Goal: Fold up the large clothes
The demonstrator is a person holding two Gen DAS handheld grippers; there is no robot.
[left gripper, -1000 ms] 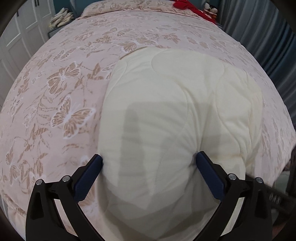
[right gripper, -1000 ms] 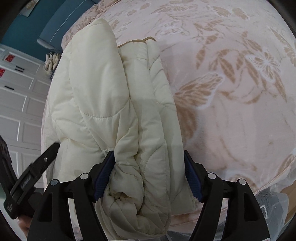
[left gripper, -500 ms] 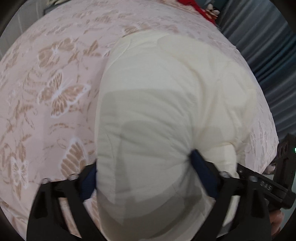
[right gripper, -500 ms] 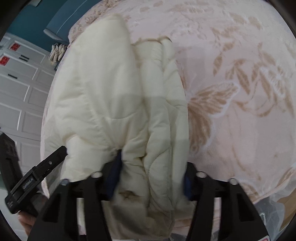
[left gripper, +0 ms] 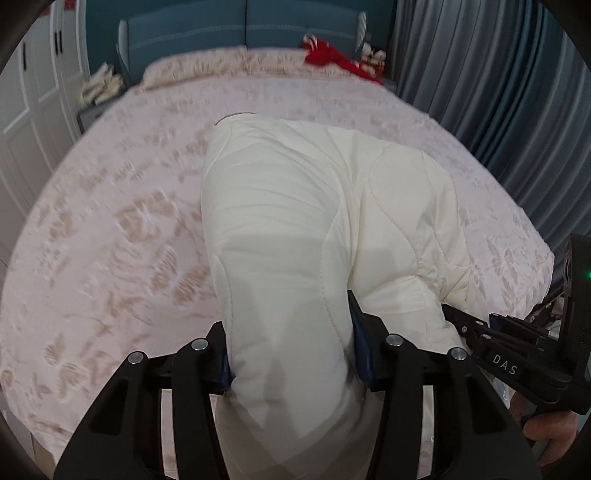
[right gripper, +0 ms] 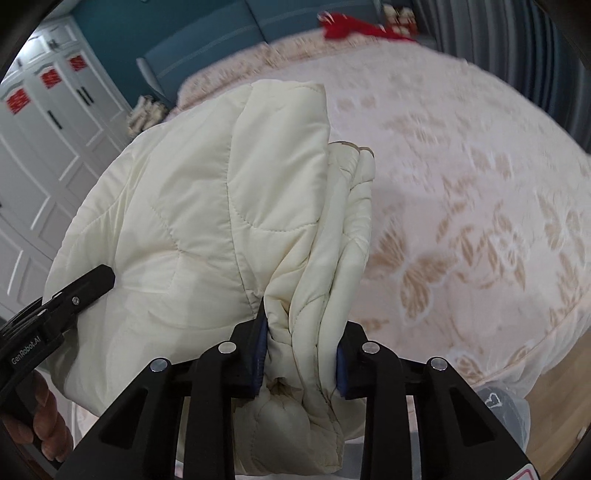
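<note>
A cream quilted jacket [left gripper: 295, 206] lies folded lengthways on the bed, its near end raised off the cover. My left gripper [left gripper: 290, 350] is shut on the jacket's near left edge, thick padding bunched between the blue pads. My right gripper [right gripper: 300, 354] is shut on the jacket [right gripper: 207, 206] at its near right edge, where several layers are pinched together. The right gripper also shows at the right of the left wrist view [left gripper: 517, 365], and the left gripper at the left of the right wrist view [right gripper: 55, 314].
The bed [left gripper: 110, 229] has a pink cover with tan butterfly print. A red garment [left gripper: 328, 55] lies by the blue headboard [left gripper: 240, 29]. White wardrobe doors [right gripper: 40, 147] stand on the left, grey curtains [left gripper: 498, 92] on the right. Wooden floor [right gripper: 554, 417] shows beyond the bed's near corner.
Both grippers have closed tighter on the jacket's near end and lifted it. The cameras now tilt up, showing the headboard and room.
</note>
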